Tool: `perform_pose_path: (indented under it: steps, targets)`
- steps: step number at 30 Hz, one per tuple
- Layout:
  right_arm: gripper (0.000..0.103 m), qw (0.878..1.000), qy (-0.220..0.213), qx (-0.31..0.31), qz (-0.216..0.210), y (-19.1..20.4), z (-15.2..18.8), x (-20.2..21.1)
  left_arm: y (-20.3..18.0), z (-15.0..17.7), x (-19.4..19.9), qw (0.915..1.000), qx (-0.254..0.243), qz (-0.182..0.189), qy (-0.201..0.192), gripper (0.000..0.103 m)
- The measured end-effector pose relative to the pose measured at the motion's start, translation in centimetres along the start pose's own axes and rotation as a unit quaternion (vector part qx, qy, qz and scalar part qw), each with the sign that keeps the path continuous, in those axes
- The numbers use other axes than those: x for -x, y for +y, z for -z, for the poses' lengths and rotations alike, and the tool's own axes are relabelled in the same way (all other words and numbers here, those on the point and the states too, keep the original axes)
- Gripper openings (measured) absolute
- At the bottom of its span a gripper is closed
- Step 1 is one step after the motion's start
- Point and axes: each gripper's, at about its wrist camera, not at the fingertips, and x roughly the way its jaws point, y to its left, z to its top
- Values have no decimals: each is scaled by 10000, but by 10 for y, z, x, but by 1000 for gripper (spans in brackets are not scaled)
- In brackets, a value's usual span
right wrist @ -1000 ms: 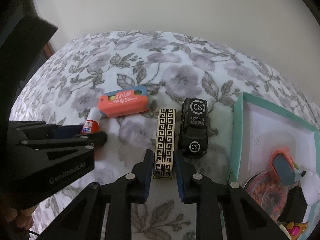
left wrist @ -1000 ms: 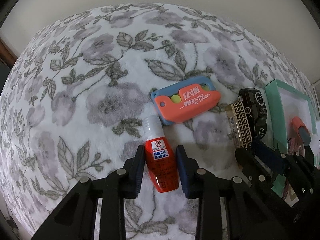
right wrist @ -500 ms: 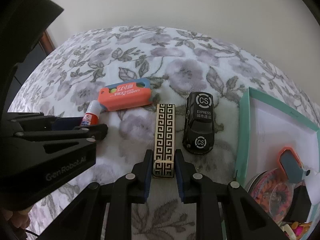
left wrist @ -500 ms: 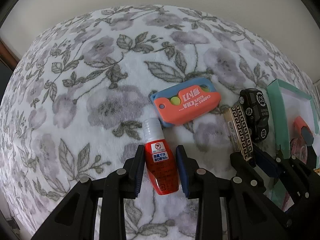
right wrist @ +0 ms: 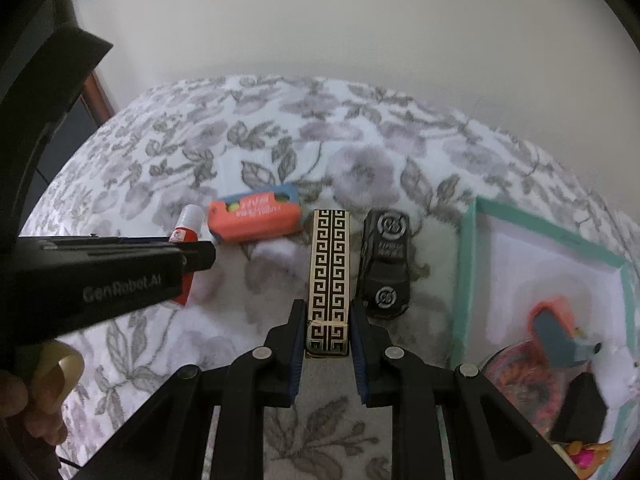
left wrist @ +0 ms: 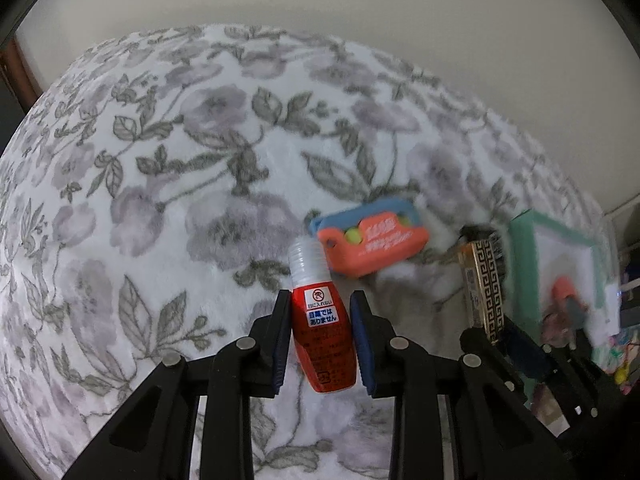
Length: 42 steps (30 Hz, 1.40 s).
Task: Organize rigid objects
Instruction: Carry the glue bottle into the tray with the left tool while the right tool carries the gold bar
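Observation:
A red bottle [left wrist: 322, 336] with a clear cap and a white label sits between the pads of my left gripper [left wrist: 320, 304]. Its jaws are closing and the pads press its sides. From the right wrist view the same bottle [right wrist: 186, 232] pokes out past the left gripper's black body [right wrist: 120, 276]. My right gripper [right wrist: 326, 312] is shut on the near end of a long gold-and-black patterned case [right wrist: 329, 264], which points away over the floral blanket. That case [left wrist: 486, 292] also shows at the right of the left wrist view.
An orange-and-blue toy knife [right wrist: 254, 218] lies beyond the bottle. A black toy car [right wrist: 386, 268] lies just right of the case. A teal-rimmed white box [right wrist: 464, 272] at the right holds several small items. A hand [right wrist: 36, 400] shows at lower left.
The left gripper has tipped upward, so more wall shows, and its pads have drawn in onto the red bottle. The right gripper keeps its hold on the patterned case.

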Motion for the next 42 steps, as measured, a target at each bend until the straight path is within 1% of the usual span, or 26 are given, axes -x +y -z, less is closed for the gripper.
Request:
perform_pose_path:
  steps: [2, 5, 10, 13, 19, 20, 24, 30, 36, 40, 42]
  targets:
    - [22, 9999, -101, -13, -27, -3, -3, 10, 0, -3, 11, 9998, 47, 145, -117, 30]
    - [22, 9995, -249, -151, -75, -15, -8, 25, -4, -8, 39, 9984, 56, 361, -439, 30]
    - [22, 9971, -478, -585, -19, -54, -14, 52, -27, -13, 73, 9950, -201, 469, -860, 30]
    - [22, 9945, -511, -905, 96, -87, -13, 64, -49, -12, 89, 9914, -427, 711, -1016, 30]
    - [22, 9876, -496, -1461, 300, -143, 0, 81, -110, -1, 104, 9827, -1096, 897, -1196, 30]
    - [22, 9863, -488, -1533, 362, -153, 3, 83, -123, 2, 105, 9802, -1232, 991, -1192, 30]
    - [22, 9822, -443, -1727, 597, -186, 17, 92, -162, 14, 98, 9734, -1629, 1170, -1103, 30]
    - [22, 9746, -303, -2055, 839, -221, 32, 97, -208, 43, 72, 9651, -2162, 1224, -828, 30]
    - [22, 9689, -62, -2306, 896, -242, 46, 87, -236, 66, 45, 9591, -2530, 1137, -560, 30]
    - [22, 9665, 102, -2421, 848, -247, 52, 76, -246, 77, 30, 9577, -2648, 1062, -381, 30]
    - [22, 9665, 165, -2403, 892, -247, 54, 72, -248, 81, 23, 9573, -2694, 999, -301, 30]
